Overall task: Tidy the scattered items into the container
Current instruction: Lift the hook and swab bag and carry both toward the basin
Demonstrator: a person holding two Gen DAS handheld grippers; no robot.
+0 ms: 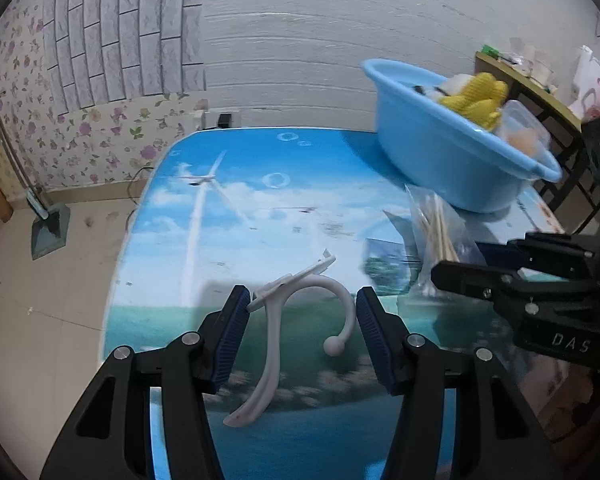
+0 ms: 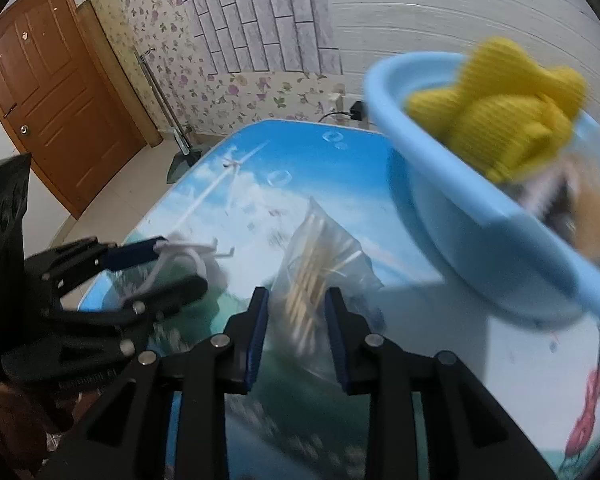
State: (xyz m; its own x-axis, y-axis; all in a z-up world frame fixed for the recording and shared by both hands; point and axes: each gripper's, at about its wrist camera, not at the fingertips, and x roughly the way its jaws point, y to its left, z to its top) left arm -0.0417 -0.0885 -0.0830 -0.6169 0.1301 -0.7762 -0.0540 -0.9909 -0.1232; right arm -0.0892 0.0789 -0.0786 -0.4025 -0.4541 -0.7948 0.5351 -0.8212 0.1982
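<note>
The left gripper point(image 1: 300, 332) is spread around the white plastic hook point(image 1: 276, 344) on the table point(image 1: 228, 208); close squarely on its stem. The right gripper point(image 2: 296, 334) brackets the bag of cotton swabs point(image 2: 316, 268), seemingly not yet pinching. The blue basin point(image 1: 440, 148) waits beyond, the yellow knitted toy point(image 1: 476, 98) inside.

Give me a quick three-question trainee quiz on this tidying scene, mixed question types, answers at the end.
1. True or false: the white hook lies between the left gripper's open fingers.
2. Which item does the right gripper straddle? A) yellow toy B) swab bag C) hook
3. Fill in: the yellow toy sits in the blue ____.

Key: 1 true. 2 B, the swab bag. 3 basin.
</note>
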